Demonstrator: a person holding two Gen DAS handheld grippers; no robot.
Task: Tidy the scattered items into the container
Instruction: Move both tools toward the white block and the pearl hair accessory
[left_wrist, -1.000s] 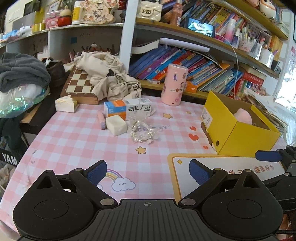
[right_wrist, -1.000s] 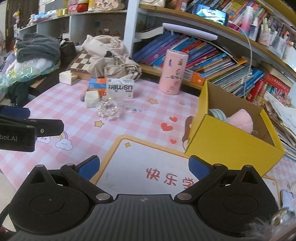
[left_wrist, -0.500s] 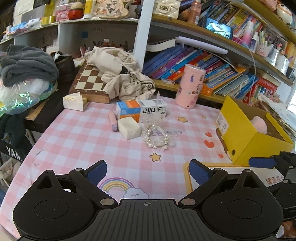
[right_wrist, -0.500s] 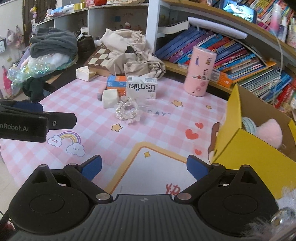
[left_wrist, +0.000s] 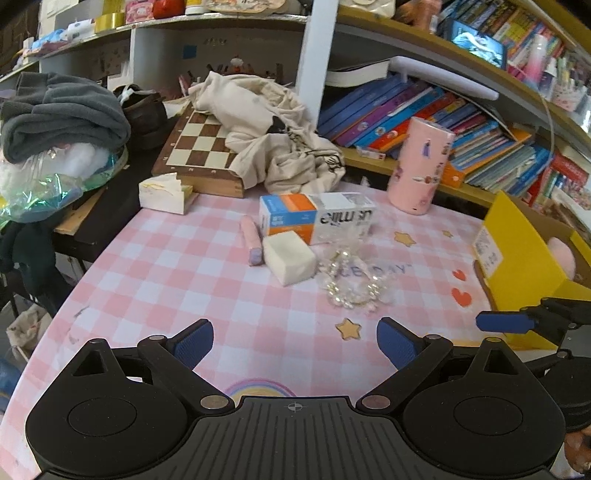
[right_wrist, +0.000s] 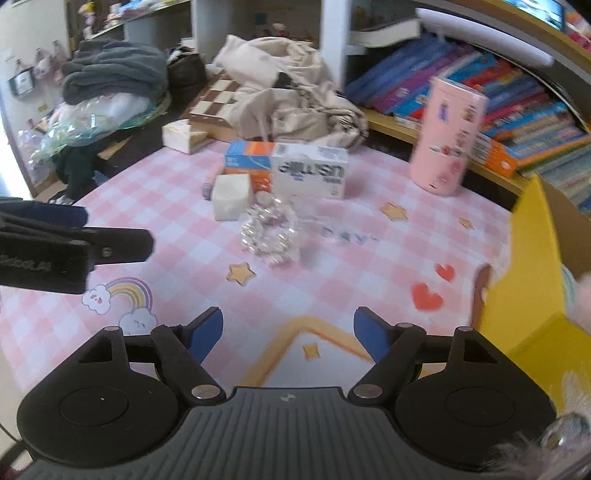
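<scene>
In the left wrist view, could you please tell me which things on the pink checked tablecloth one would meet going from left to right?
Tissue pack → pink stick → white block → pearl scrunchie → pink tumbler → yellow box. The two cartons behind the block overlap these, so I leave them out.

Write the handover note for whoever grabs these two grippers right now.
Left gripper: open, empty, over the tablecloth.
Right gripper: empty, jaws closing on nothing.
Yellow box at table's right edge: already holds a pink plush.
Left on the table, clustered mid-table: pearl bracelet, white block, pink stick, orange-blue box, white usmile box.
The pink cylinder stands behind them.
Suggested next: the bracelet, which is nearest.
</scene>
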